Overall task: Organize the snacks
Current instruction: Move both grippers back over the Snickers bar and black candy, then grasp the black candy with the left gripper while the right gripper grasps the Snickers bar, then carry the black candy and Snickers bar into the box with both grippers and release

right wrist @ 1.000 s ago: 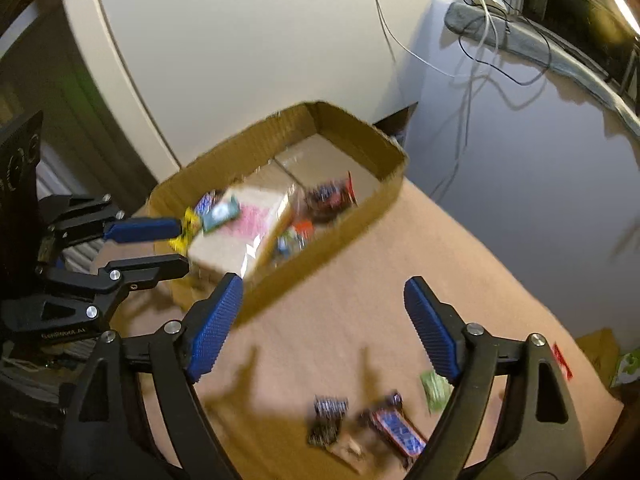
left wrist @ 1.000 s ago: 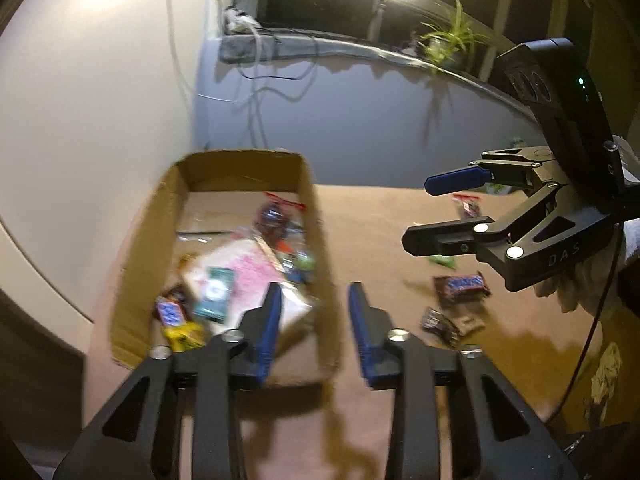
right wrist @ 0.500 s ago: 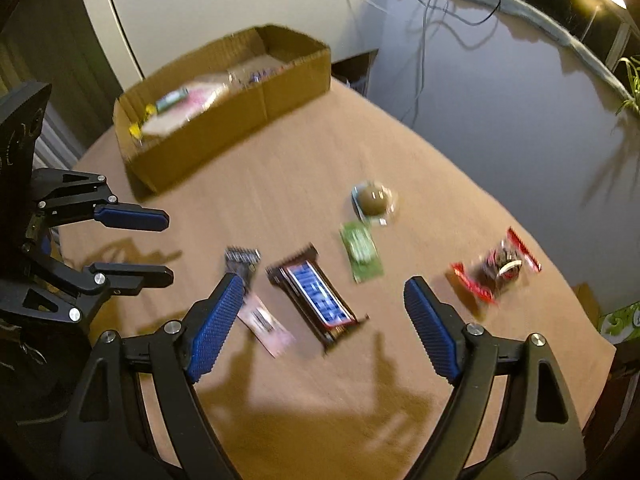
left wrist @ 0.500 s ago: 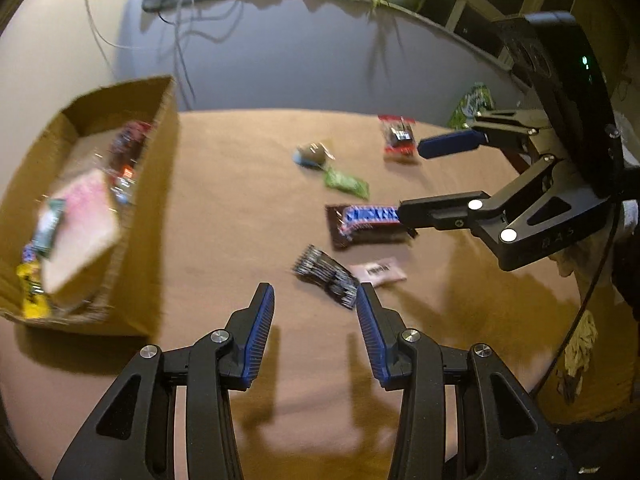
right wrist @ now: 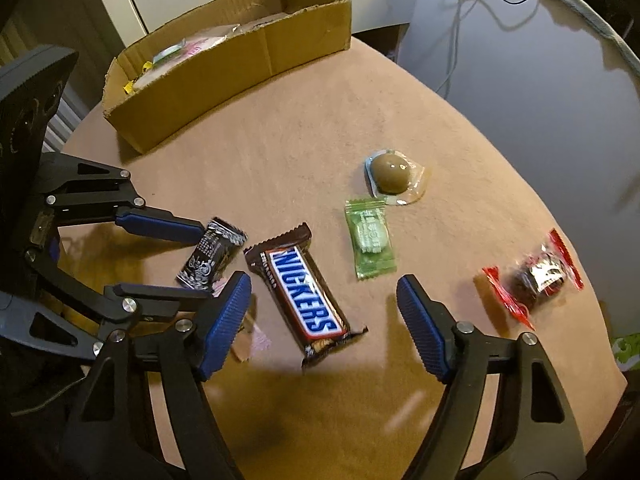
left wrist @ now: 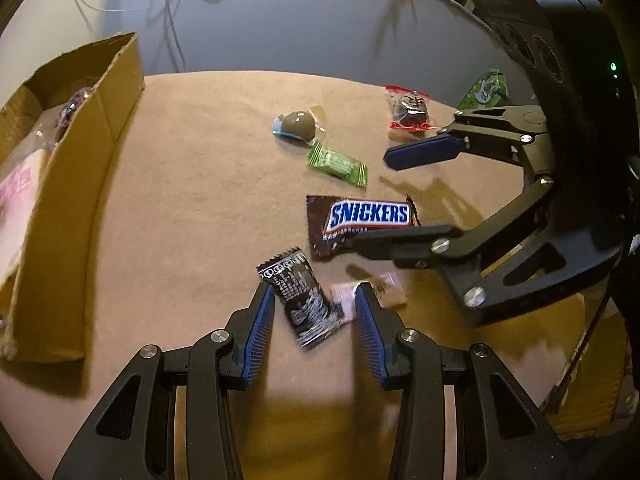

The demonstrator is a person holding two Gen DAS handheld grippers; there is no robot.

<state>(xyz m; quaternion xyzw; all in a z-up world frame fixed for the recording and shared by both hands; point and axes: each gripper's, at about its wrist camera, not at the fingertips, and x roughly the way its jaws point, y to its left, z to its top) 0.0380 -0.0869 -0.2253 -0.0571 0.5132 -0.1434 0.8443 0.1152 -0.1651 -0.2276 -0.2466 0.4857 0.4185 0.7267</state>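
Note:
A black sachet point(left wrist: 298, 284) lies flat on the tan table between the jaws of my left gripper point(left wrist: 314, 294), which stands open with gaps on both sides. From the right wrist view the left gripper point(right wrist: 206, 260) straddles that sachet point(right wrist: 212, 256) from the left. A Snickers bar point(right wrist: 304, 292) lies between the fingers of my right gripper point(right wrist: 322, 284); its jaws are closing and the pads are clear of the bar. In the left wrist view the right gripper point(left wrist: 372, 202) hovers over the Snickers bar point(left wrist: 368, 216).
A green packet point(right wrist: 370, 238), a brown domed candy point(right wrist: 390, 176) and a red-edged packet point(right wrist: 534, 276) lie further out. A small pink wrapper point(left wrist: 384, 292) sits beside the sachet. The cardboard box point(right wrist: 224, 68) with several snacks stands at the far left. The table edge curves close on the right.
Both grippers swung away from the box to the loose snacks and came down over them. The right jaws have narrowed; the left jaws look the same.

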